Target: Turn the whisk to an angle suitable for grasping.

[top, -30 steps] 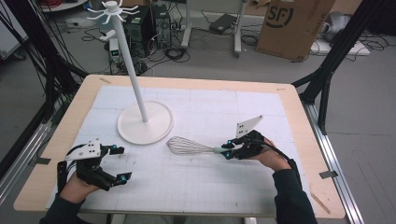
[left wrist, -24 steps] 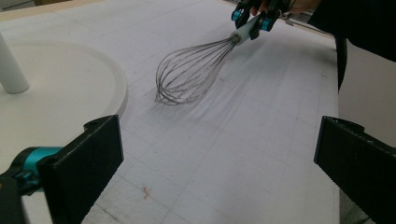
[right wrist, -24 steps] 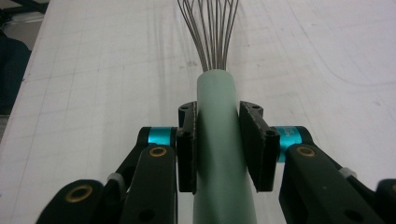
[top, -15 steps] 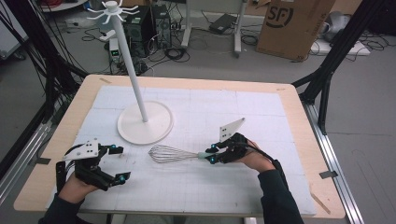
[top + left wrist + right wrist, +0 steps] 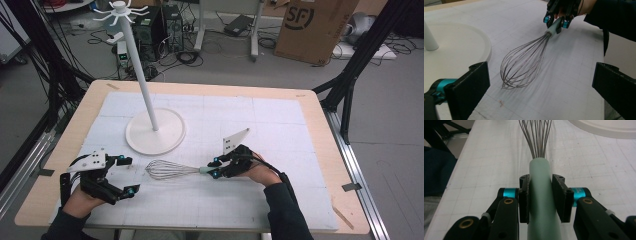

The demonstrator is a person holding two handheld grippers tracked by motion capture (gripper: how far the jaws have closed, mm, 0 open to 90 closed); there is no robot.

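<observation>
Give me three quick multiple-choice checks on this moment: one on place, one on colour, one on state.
1. Where does the wire whisk with pale green handle lie?
A. On the white round stand base
B. On the white mat, in front of that base
C. Off the table

2. What colour is the whisk's handle?
A. Pale green
B. Red
C. Black

3. How is the right hand-held gripper?
A. Open, apart from everything
B. Shut on the whisk
C. Shut on nothing

Key: 1 B, high view shows it below the base; 2 A, right gripper view; 3 B, jaws press both handle sides.

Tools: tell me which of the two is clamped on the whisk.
The right tool: its jaws pinch the whisk by its green handle. The left tool stands open, holding nothing.
</observation>
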